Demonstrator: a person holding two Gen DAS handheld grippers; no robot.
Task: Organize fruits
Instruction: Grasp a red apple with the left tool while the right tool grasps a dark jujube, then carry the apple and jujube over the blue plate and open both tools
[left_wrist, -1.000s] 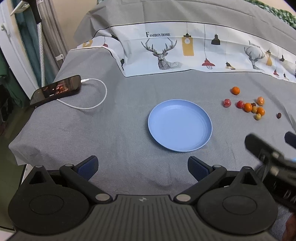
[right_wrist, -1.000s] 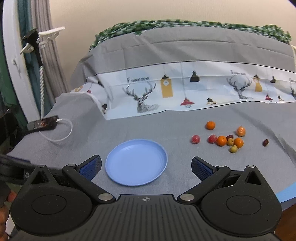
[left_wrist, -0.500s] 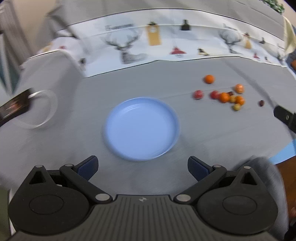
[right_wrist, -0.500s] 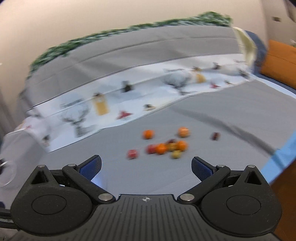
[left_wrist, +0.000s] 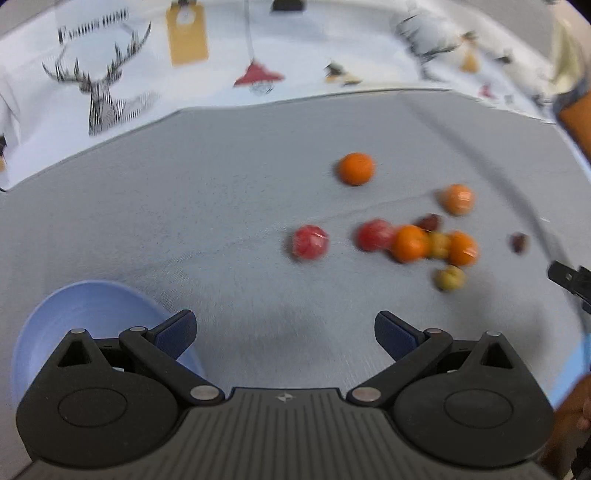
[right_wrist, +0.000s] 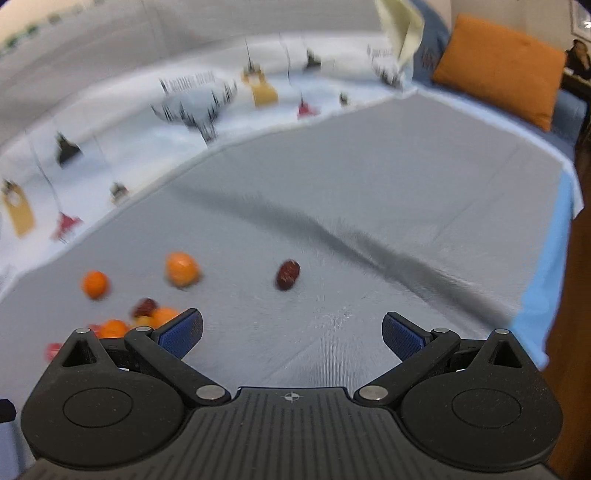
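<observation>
Fruits: small round ones scattered on the grey cloth (left_wrist: 221, 206), none on the plate (left_wrist: 85, 314) yet.
Cluster: two reds, two oranges, a yellow-green (left_wrist: 448, 278) and a dark one bunched around the cluster orange (left_wrist: 410, 243); the red fruit (left_wrist: 309, 242) lies just left of them, the lone orange (left_wrist: 355, 168) farther back.
Date: dark oval date (right_wrist: 287, 274) apart from the rest, long axis roughly along the right wrist view, slightly tilted.
Right gripper (right_wrist: 291, 334): jaws wide apart, nothing held; date lies ahead, close to its centre line.
Left gripper (left_wrist: 284, 332): jaws wide apart, nothing held; red fruit ahead, a shade right; plate at its left finger.
Nearer hand: right for the date, left for the red fruit, by my reading.
Blur: both views smeared; contact distances not judged.
</observation>
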